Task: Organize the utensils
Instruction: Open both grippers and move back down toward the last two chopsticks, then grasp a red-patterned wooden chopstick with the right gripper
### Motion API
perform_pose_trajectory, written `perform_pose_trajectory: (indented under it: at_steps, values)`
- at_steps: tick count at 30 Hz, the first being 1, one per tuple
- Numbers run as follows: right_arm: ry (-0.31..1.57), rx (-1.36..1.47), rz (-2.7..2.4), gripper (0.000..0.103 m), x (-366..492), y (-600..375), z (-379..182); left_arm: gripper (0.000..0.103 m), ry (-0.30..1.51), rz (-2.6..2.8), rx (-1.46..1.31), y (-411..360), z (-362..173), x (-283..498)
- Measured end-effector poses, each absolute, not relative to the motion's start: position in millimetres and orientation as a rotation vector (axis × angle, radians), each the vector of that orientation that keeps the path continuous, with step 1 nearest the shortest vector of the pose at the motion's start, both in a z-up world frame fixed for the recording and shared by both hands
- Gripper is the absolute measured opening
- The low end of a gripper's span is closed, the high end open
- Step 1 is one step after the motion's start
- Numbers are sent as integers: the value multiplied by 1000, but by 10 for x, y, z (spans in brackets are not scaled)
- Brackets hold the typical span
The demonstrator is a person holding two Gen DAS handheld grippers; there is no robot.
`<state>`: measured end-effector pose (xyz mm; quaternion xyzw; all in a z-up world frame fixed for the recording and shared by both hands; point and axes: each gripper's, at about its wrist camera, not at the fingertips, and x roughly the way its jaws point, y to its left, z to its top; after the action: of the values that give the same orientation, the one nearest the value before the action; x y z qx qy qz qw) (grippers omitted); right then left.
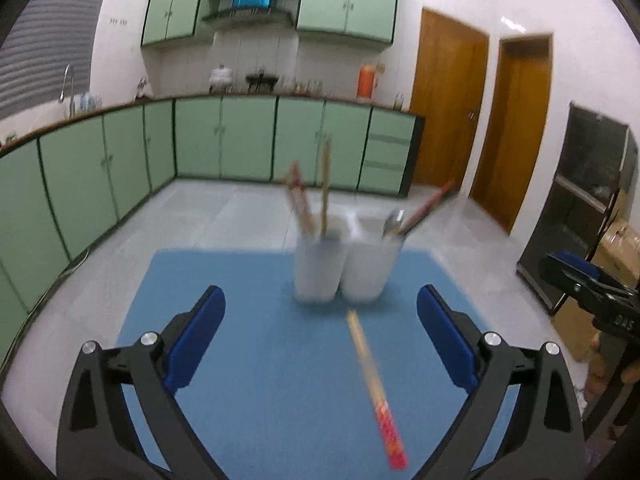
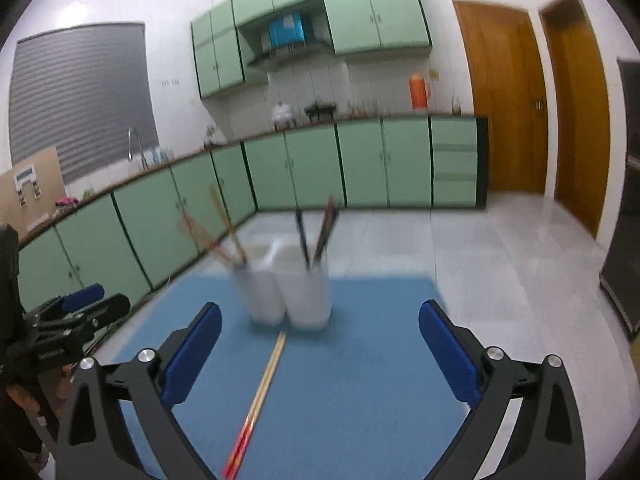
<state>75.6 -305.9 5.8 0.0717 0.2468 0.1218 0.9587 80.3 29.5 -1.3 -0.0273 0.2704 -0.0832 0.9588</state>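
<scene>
Red-handled chopstick pair (image 1: 374,384) flat on blue mat (image 1: 240,360), before white twin-cup holder (image 1: 344,268) holding utensils.

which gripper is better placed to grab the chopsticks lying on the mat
Probably the right gripper. Both are open and empty, but the chopsticks lie nearly along its line, between its fingers. For the left gripper they run slanted toward its right finger. A close call.

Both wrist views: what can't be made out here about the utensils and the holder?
- Chopsticks on the mat: red end cut off by the bottom edge in the right view.
- Holder: contents hidden by its walls; motion blur in both views.
- Spoon: only its top shows in the left view, blurred.
</scene>
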Motion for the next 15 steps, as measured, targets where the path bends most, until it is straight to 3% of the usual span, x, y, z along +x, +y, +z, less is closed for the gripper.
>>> perform_pose_trajectory:
  at_steps: [7, 12, 15]
  values:
    - [665, 176, 264, 96, 583, -2819, -597, 94, 689, -126, -11, 506, -569, 593]
    - [753, 130, 305, 82, 507, -2457, -934, 94, 748, -115, -3, 584, -804, 523]
    - [796, 115, 322, 69, 517, -2312, -1064, 94, 765, -112, 3, 597, -877, 502]
